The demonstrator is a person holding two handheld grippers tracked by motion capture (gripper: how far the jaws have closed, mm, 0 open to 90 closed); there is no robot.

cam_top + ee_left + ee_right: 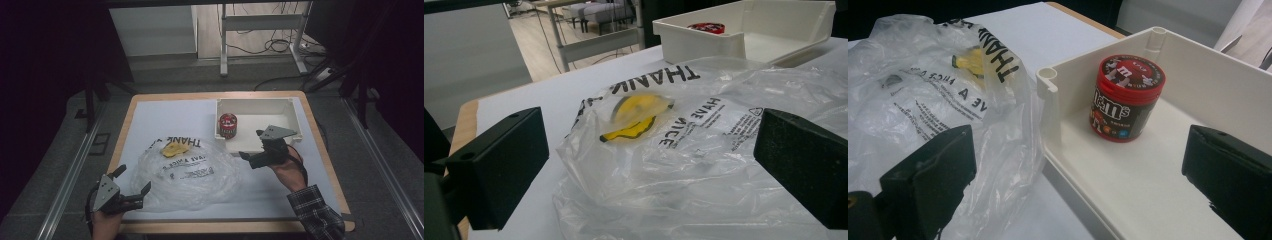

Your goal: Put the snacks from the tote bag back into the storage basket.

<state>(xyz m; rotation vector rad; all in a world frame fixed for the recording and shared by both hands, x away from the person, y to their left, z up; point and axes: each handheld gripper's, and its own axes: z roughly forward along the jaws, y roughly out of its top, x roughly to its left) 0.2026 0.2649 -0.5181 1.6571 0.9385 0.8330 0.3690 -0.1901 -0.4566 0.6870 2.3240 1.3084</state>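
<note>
Left claw point(131, 186) spread wide, empty, lined up on near edge of crumpled plastic bag point(187, 172) on table point(150, 107). Right claw point(248, 145) also wide open, poised at tray point(260, 106) mouth, aimed at upright candy tub point(1125, 97) inside. Probably tub into bag.

A dim lab or office: loose floor cables point(272, 46) behind a desk frame point(260, 30).
</note>
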